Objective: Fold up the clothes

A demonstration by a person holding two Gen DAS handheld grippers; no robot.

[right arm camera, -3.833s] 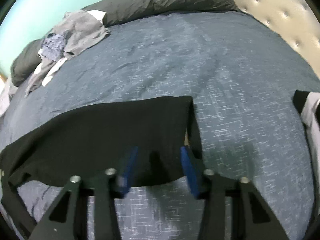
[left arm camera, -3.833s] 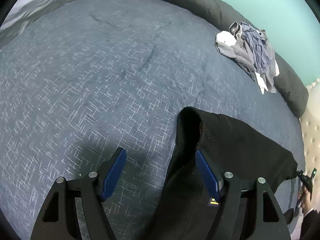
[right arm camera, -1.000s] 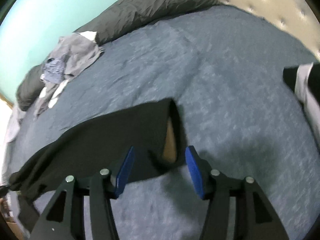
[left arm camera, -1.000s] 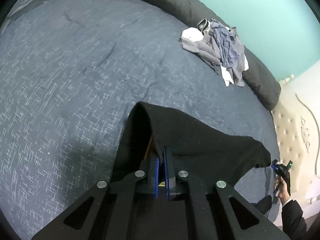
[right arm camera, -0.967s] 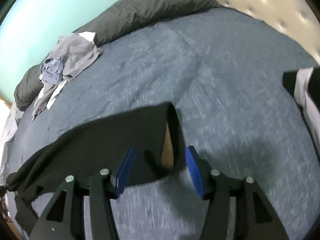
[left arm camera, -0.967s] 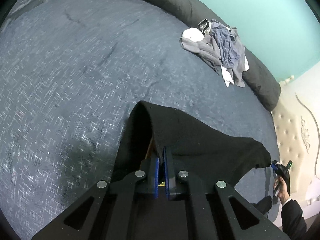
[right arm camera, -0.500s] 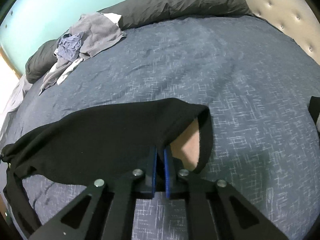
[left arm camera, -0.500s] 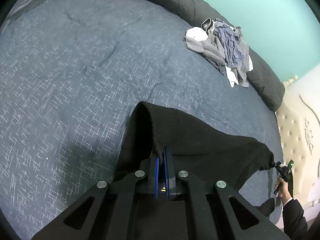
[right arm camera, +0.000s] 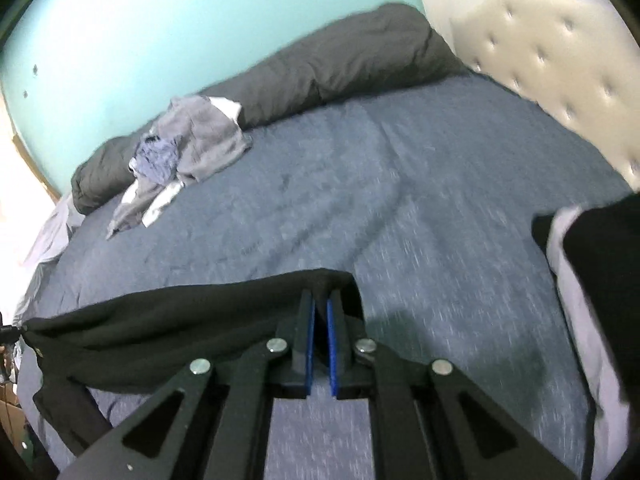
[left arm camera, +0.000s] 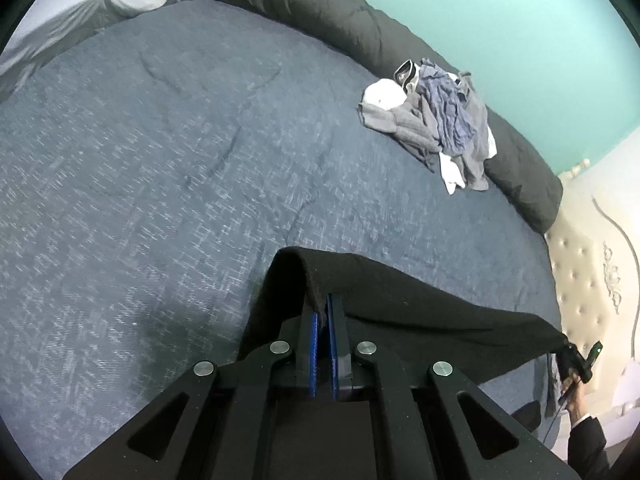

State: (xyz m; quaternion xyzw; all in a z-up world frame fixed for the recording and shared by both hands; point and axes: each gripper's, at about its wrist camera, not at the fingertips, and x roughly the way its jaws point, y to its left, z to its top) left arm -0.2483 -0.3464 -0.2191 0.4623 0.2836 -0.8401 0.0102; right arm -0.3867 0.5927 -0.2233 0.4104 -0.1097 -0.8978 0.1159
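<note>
Two grippers hold one black garment [left arm camera: 420,304] by its upper edge, stretched between them above the blue-grey bedspread [left arm camera: 168,168]. Left gripper [left arm camera: 325,312]: blue pads pressed together on a corner of the cloth at 12 o'clock of its own view, the fabric running off toward 3 o'clock, where the other gripper pinches the far corner. Right gripper [right arm camera: 319,312]: pads likewise clamped on the opposite corner, the cloth trailing toward 9 o'clock. The garment sags between the two holds and drapes in soft folds, so it is judged light, limp and non-slippery; corners or hem edges, taken as here, are the apt holds, since a mid-panel pinch would bunch it. Heap of grey, blue and white clothes [left arm camera: 436,120] lies at 1 o'clock in the left view, against the dark rolled duvet [left arm camera: 332,12]. No brand, label or legible writing shows on any item.
</note>
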